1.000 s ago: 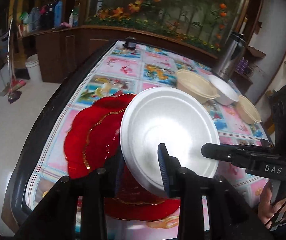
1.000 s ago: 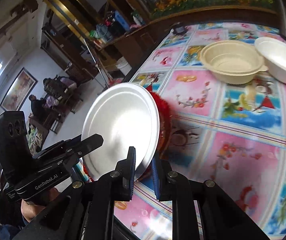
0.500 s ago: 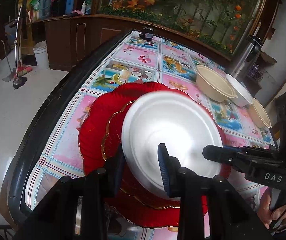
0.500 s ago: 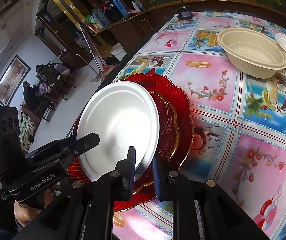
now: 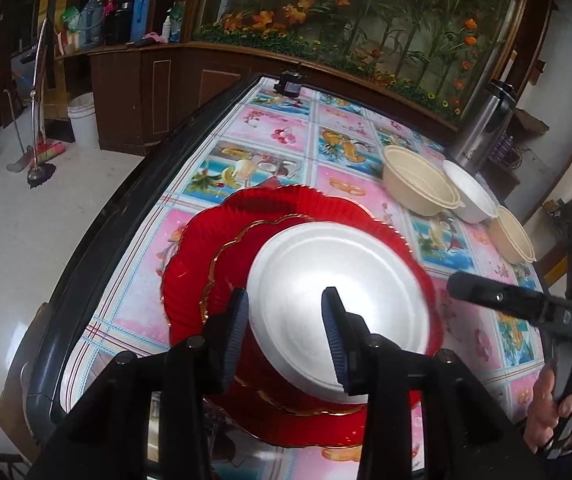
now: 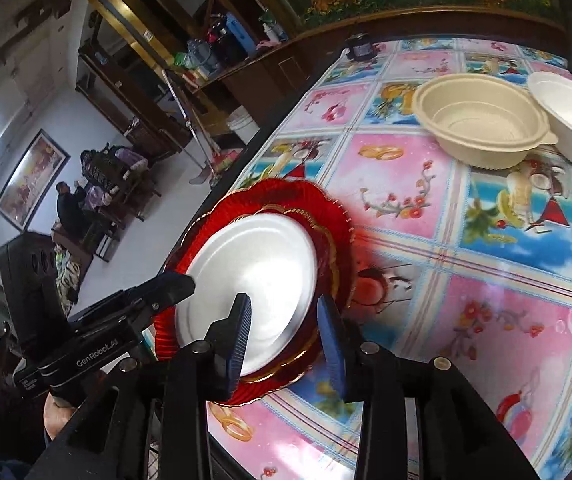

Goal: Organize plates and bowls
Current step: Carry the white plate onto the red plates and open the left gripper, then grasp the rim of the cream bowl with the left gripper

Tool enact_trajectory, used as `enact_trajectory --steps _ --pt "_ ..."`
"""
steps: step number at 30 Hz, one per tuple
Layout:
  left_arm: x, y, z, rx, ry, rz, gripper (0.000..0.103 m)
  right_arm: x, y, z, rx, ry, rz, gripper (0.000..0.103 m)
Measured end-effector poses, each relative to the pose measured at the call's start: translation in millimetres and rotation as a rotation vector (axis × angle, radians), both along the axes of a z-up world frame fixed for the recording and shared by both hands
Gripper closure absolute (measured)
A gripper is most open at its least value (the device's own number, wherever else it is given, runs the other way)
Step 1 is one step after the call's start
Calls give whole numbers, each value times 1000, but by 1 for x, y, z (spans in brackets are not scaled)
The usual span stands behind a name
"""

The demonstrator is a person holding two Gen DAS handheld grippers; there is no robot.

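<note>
White plate (image 5: 338, 312) sits atop red plates (image 5: 206, 248) at near left desk (image 5: 482, 336) edge. Left claw (image 5: 286, 332) and right claw (image 6: 284, 334) both opening, pads off white plate's rim. Bowls (image 6: 482, 120) far right.

We see a plain white plate (image 5: 338, 312) lying on red plates (image 5: 206, 256) with gold scalloped rims. At two o'clock from them sit a cream bowl (image 5: 418, 184), a white bowl (image 5: 470, 196) and another cream bowl (image 5: 514, 236). The tablecloth (image 5: 286, 136) is a pink and blue grid of fruit and flower pictures. Our gripper pads (image 5: 332, 332) are ribbed dark blue.
</note>
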State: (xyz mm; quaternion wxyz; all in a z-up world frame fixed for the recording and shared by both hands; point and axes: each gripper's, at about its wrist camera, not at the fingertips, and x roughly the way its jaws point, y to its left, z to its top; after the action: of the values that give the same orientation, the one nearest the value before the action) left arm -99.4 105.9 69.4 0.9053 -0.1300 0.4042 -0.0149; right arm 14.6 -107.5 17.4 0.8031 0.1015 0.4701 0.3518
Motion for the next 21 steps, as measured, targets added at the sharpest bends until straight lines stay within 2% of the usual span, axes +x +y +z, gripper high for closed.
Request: enact_trajectory --steps 2,6,10,15,21 --pt "-2 -8 6 13 -16 -17 65 5 -12 4 4 -6 -25 65" --pt "-5 -27 18 30 -52 -65 55 26 -42 10 -5 -14 -104 65" --pt "-4 -49 26 43 -75 -123 54 64 -60 19 -64 -25 -172 65" --pt "1 -64 25 47 -68 -168 54 122 -51 23 -150 -34 -185 66" --pt "3 -72 20 53 -48 -190 54 177 -37 3 -205 36 -194 66"
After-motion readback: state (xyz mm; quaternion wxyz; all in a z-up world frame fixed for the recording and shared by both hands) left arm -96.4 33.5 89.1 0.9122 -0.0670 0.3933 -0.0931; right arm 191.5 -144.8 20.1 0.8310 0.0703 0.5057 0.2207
